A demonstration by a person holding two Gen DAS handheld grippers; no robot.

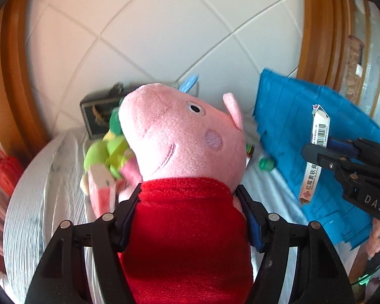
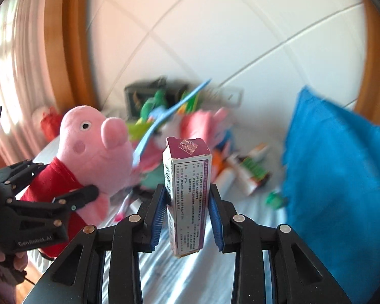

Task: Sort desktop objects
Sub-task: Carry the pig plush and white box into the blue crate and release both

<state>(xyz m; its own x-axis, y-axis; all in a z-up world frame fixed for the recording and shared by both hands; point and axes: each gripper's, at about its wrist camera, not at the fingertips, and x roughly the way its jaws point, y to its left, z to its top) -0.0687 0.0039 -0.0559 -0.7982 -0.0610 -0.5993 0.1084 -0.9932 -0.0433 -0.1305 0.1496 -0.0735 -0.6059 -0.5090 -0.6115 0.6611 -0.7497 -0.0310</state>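
Note:
My left gripper [image 1: 190, 195] is shut on a pink pig plush [image 1: 179, 136] in a red dress, gripping its body and holding it above the table. It also shows in the right wrist view [image 2: 93, 144], with the left gripper [image 2: 71, 190] around it. My right gripper [image 2: 187, 197] is shut on a narrow white and purple medicine box [image 2: 187, 192], held upright above the table. The box [image 1: 314, 157] and right gripper [image 1: 324, 152] show at the right of the left wrist view.
A white striped tablecloth [image 2: 164, 273] covers the table. A blue fabric bin [image 2: 337, 167] stands at the right. A pile of plush toys, boxes and a blue toothbrush [image 2: 164, 119] lies at the back, before a dark box [image 1: 98, 111]. White tiled wall behind.

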